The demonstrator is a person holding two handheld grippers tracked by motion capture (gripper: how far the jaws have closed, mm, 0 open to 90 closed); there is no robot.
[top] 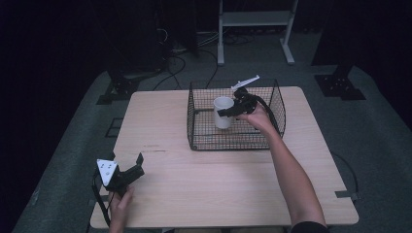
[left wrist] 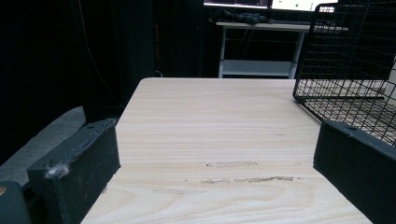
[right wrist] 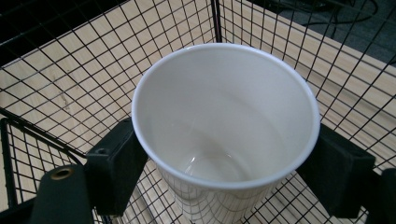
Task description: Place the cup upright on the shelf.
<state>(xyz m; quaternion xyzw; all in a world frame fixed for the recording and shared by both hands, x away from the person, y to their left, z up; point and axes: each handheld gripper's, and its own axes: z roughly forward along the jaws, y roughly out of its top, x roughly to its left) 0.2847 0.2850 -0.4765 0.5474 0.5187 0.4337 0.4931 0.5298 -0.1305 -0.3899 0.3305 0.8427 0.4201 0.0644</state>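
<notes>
The pale wooden bench (top: 218, 184) fills the middle of the high view, and on its upper centre sits a black wire basket (top: 194, 121) with a white cup (top: 222, 112) standing upright inside it, left of the basket's middle. The right tongs (top: 228, 110) reach in from the right and are clamped on the cup's sides just under its rim. At lower left the left tongs (top: 140, 162) rest on the bench, spread apart and holding nothing.

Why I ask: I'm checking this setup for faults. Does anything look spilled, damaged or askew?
Nothing spilled or askew. The cup is upright and empty between the right gripper's jaws inside the basket. Only scuff marks on the table and fraying on a left gripper pad stand out.
</notes>
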